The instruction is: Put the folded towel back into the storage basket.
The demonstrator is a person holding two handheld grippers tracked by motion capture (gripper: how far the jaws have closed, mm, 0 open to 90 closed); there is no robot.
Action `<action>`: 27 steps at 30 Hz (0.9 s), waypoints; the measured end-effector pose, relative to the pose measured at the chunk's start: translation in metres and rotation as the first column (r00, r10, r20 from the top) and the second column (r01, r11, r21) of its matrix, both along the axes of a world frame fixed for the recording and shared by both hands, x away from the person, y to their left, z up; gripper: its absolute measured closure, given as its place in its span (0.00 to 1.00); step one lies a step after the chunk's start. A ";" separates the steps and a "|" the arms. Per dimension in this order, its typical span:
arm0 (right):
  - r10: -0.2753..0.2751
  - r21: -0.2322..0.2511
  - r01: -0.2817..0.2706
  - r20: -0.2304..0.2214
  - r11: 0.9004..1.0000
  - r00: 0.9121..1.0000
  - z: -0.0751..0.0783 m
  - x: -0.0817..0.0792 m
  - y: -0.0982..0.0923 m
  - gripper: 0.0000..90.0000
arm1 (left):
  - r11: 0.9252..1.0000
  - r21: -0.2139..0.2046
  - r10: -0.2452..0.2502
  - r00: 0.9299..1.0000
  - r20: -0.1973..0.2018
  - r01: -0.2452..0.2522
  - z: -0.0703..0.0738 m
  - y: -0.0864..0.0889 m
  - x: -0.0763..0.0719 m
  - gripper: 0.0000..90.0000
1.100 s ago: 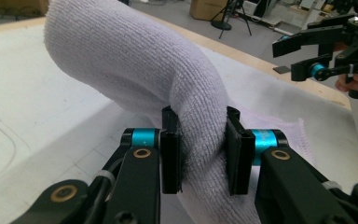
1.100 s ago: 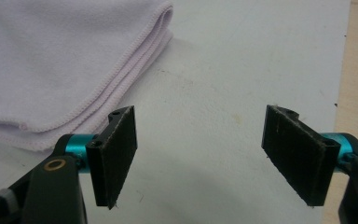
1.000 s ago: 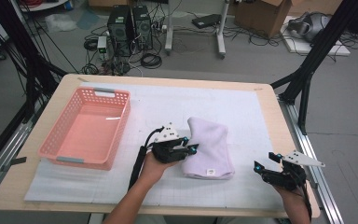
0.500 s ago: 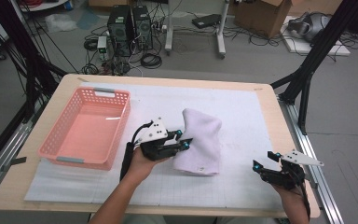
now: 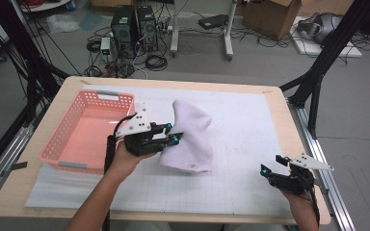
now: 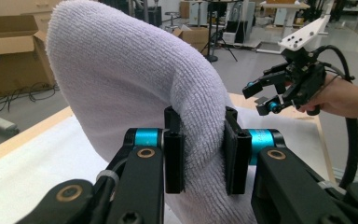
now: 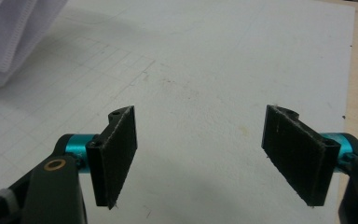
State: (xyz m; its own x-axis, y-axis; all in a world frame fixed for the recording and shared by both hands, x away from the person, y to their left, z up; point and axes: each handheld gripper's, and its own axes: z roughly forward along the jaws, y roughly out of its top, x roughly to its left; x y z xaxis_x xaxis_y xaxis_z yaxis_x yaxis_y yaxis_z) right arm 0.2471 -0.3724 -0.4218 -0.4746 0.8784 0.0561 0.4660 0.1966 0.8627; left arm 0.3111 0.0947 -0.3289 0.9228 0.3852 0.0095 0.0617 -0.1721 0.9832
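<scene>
From above we see the pink basket beside the white towel; up close, our left gripper pinches a thick fold of the towel, lifting it off the table mat. Our right gripper hangs spread wide, holding nothing.

I worked at a wooden table covered by a white gridded mat. On the mat's left part stood a pink basket. A white towel touched the mat near the middle by its lower edge.

One white towel, one pink basket, two grippers, one mat.
</scene>
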 end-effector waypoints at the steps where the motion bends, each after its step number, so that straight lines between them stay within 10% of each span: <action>1: 0.001 0.000 -0.001 0.002 1.000 1.000 0.000 0.000 0.000 0.28 | 1.000 0.007 -0.002 1.000 0.003 0.001 0.002 0.004 0.000 0.82; 27: -0.006 -0.004 0.006 0.001 1.000 1.000 0.000 0.001 0.003 0.28 | 0.990 -0.063 0.132 0.990 0.043 -0.129 0.031 0.100 0.000 0.82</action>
State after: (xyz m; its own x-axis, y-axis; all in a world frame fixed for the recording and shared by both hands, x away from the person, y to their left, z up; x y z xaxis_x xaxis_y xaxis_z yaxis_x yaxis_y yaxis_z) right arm 0.2486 -0.3699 -0.4215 -0.4695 0.8814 0.0521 0.4659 0.1971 0.8626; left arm 0.3111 0.1943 -0.2982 0.8635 0.5037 0.0247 0.0337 -0.1065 0.9937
